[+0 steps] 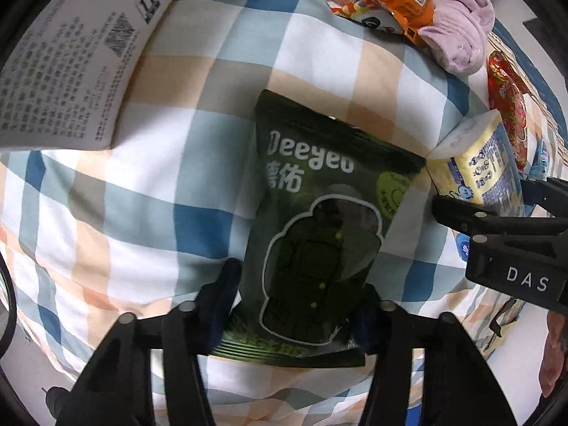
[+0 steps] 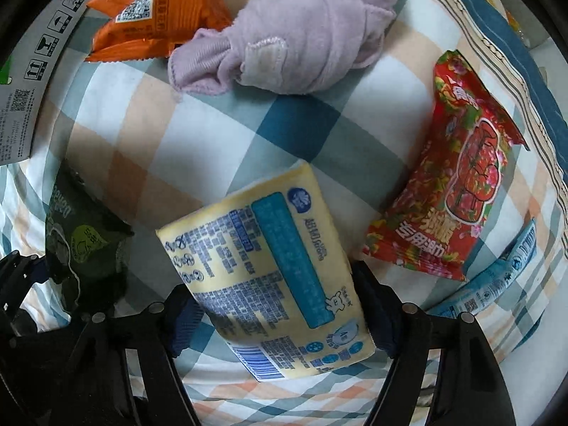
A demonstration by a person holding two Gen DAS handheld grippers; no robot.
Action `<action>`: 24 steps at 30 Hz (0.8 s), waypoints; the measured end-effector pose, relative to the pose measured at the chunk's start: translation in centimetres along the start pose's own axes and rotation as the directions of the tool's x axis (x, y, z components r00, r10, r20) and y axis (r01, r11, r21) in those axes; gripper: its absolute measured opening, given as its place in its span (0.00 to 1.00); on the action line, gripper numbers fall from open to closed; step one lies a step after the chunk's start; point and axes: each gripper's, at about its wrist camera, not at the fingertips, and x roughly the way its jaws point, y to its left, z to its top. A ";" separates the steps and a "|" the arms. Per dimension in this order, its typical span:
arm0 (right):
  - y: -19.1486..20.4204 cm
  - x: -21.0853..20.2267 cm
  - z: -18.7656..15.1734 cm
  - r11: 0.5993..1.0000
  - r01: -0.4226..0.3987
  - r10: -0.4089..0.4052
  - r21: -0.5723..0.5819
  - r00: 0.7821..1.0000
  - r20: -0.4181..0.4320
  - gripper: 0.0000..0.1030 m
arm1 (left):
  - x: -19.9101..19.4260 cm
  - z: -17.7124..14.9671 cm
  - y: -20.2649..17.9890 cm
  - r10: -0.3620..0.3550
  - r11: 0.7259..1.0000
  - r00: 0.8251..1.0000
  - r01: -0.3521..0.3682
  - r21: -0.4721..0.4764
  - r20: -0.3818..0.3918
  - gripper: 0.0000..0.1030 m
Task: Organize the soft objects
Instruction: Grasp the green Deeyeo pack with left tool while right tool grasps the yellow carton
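left wrist view: black fingers of the left gripper straddle the lower end of a dark green deeyeo wipes pack, pads pressed to both of its sides, so it is pinching the pack. that pack lies flat on the checked bedsheet, just beside a pale yellow tissue pack. it looks light, soft-filled and glossy, so a grip across the narrow width near the end may slip or buckle; a hold nearer the middle seems safer.

right wrist view: right gripper brackets the pale yellow tissue pack, which lies tilted on the sheet; the right pad touches its edge, the left pad sits just beside it, so the jaws look spread around it rather than clamped. this pack seems squashy and light, film-wrapped; squeezing across its short width should hold. a lilac cloth, an orange snack bag and a red floral packet lie beyond.
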 end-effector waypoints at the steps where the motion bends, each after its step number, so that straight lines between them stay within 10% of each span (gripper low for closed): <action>1: 0.1 0.0 -0.5 1.000 0.003 -0.003 0.002 1.000 -0.002 0.75 | 0.0 0.0 0.1 0.002 1.000 1.000 -0.002 0.001 0.006 0.42; 24: -2.4 0.3 -7.5 0.992 0.006 -0.007 0.124 1.000 0.004 0.70 | -2.3 -0.9 0.5 -0.010 0.999 0.999 0.008 0.041 0.041 0.33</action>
